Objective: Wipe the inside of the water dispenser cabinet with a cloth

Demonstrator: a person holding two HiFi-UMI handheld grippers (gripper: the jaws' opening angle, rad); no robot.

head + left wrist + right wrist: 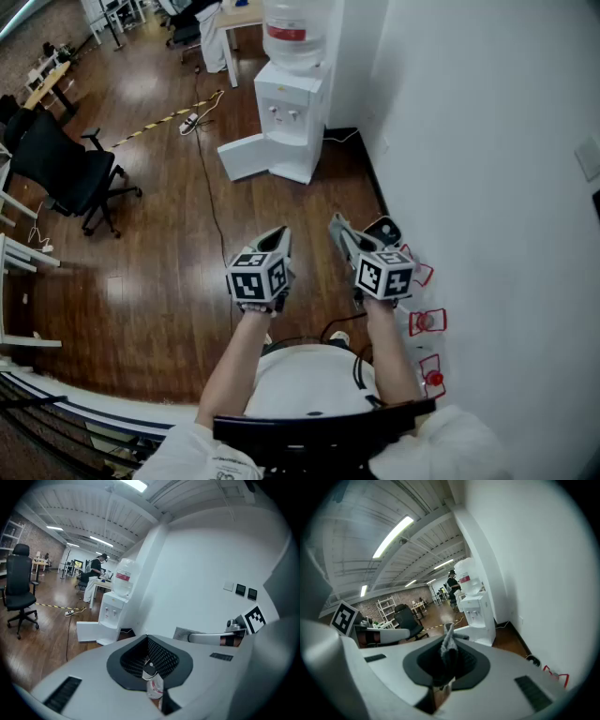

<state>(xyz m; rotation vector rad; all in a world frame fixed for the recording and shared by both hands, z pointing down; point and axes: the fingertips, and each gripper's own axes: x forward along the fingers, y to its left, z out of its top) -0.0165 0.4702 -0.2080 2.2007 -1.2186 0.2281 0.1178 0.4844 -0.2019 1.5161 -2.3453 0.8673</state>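
Note:
The white water dispenser point(286, 112) stands against the wall across the wooden floor, bottle on top. Its lower cabinet door point(246, 155) hangs open to the left. Both grippers are held side by side well short of it, pointing toward it. My left gripper point(277, 234) is shut, with nothing showing between its jaws in the left gripper view, where the gripper point(149, 644) has the dispenser point(112, 611) far ahead. My right gripper point(449, 641) is shut on a grey cloth point(449, 644) that sticks up from its jaws; the dispenser point(478, 613) stands beyond.
A white wall point(487, 141) runs close along the right, with red items point(427, 323) at its foot. A black office chair point(70, 173) stands at the left. A power strip point(190, 122), its cable and striped tape lie on the floor. A person point(95, 576) stands far off.

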